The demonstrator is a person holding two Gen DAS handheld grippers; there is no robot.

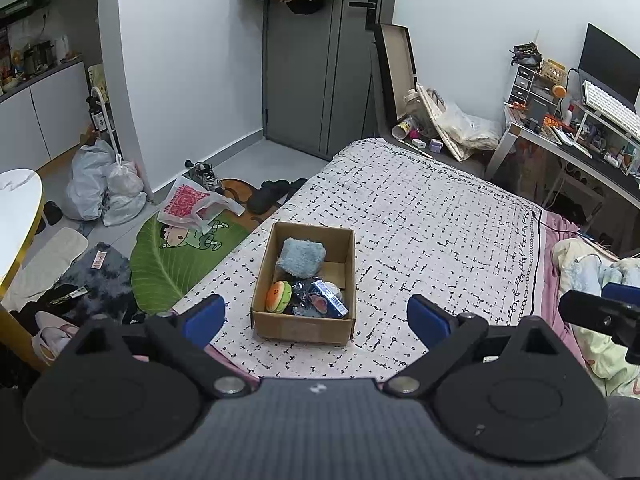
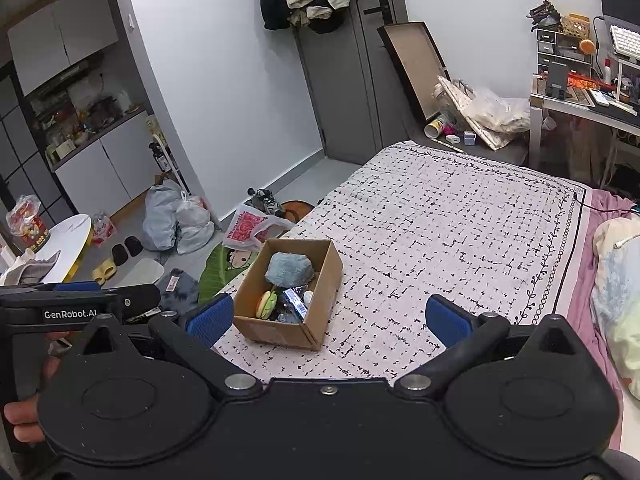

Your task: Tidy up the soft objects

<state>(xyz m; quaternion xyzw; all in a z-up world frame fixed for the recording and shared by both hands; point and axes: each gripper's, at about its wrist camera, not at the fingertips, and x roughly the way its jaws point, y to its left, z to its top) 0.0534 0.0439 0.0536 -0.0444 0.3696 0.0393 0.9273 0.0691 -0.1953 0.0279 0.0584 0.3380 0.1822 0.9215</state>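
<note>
Left wrist view: left gripper (image 1: 316, 316) low in frame, jaws spread wide, nothing between them. Open cardboard box (image 1: 305, 284) sits centre frame on the bed (image 1: 420, 208), near the bed's left edge, white cover with black dash print. Inside the box: fluffy blue-grey plush (image 1: 301, 257) at the far end, rounded and lumpy; burger plush (image 1: 278, 297) at near left, orange bun with green layer; blue packet (image 1: 330, 298) and a dark crumpled item beside it, near right. Right gripper (image 1: 600, 312) pokes in at right edge, jaw state not clear from here.

Right wrist view: right gripper (image 2: 329, 320) low in frame, jaws wide apart, empty. Same cardboard box (image 2: 289, 294) centre-left, just ahead of the left finger pad (image 2: 210, 319), not touching it as far as can be seen. Blue-grey plush (image 2: 289, 269) at far end, burger plush (image 2: 267, 305) and blue packet (image 2: 295, 303) nearer. Left gripper (image 2: 80, 300) at left edge, side-on.
</note>
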